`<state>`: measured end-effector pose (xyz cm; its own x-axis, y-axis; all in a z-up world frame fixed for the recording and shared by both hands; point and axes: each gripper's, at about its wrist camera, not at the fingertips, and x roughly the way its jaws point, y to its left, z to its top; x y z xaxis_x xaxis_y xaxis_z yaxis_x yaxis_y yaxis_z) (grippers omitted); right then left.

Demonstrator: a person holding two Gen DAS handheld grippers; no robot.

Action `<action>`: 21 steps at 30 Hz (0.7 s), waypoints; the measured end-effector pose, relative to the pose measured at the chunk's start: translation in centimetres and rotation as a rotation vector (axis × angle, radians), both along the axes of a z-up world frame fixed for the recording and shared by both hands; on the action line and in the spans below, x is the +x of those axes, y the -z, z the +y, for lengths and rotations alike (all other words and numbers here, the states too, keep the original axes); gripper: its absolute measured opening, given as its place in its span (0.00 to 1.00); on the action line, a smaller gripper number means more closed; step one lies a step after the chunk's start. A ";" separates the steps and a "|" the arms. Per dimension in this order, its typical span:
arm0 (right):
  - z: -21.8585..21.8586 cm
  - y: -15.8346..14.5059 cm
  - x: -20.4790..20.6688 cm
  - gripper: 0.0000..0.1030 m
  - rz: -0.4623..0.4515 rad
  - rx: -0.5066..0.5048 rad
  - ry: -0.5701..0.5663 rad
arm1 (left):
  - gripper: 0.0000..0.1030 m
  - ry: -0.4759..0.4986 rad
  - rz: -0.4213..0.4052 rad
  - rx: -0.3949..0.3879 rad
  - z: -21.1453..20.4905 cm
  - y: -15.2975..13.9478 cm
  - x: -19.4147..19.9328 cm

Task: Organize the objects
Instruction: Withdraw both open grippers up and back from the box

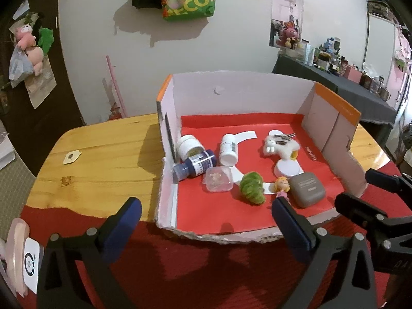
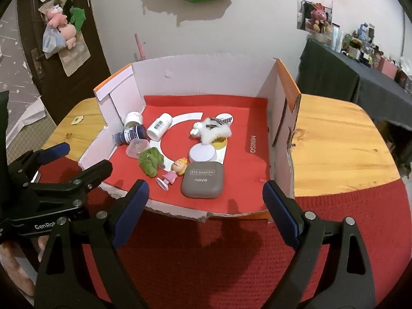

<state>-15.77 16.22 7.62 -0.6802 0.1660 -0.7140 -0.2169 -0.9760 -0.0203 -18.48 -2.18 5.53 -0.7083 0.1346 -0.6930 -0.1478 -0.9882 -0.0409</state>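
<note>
An open cardboard box [image 1: 239,87] [image 2: 206,74] with a red floor stands on the wooden table. In it lie a white jar [image 1: 189,144], a blue bottle [image 1: 194,167] [image 2: 130,134], a white pill bottle [image 1: 228,149] [image 2: 159,126], a clear plastic case [image 1: 219,179], a green plush [image 1: 252,188] [image 2: 152,163], a small doll [image 1: 282,186] [image 2: 176,170], a grey eye-shadow case [image 1: 306,189] [image 2: 202,181], a white disc [image 2: 202,153] and a white fluffy toy [image 1: 279,145] [image 2: 213,130]. My left gripper [image 1: 206,221] and right gripper [image 2: 206,198] are both open and empty, in front of the box's torn front edge.
A red mat [image 2: 206,252] covers the table's near side. Bare wood [image 1: 103,149] [image 2: 334,141] lies on both sides of the box. A white device [image 1: 32,265] sits at the left edge. A dark cluttered table [image 1: 347,82] stands at the back right.
</note>
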 end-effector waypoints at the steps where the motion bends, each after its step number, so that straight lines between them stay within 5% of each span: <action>1: 0.0 0.1 0.0 0.89 0.001 0.001 0.001 | 1.00 0.000 -0.003 0.003 -0.1 0.1 0.0; 21: -0.4 1.4 -0.1 0.91 -0.012 0.011 0.000 | 1.00 0.002 -0.063 0.019 -0.3 2.1 -0.5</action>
<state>-15.89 15.84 6.25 -0.6715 0.1739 -0.7203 -0.2162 -0.9758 -0.0340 -18.99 -2.50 3.46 -0.6628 0.1500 -0.7337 -0.1467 -0.9868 -0.0691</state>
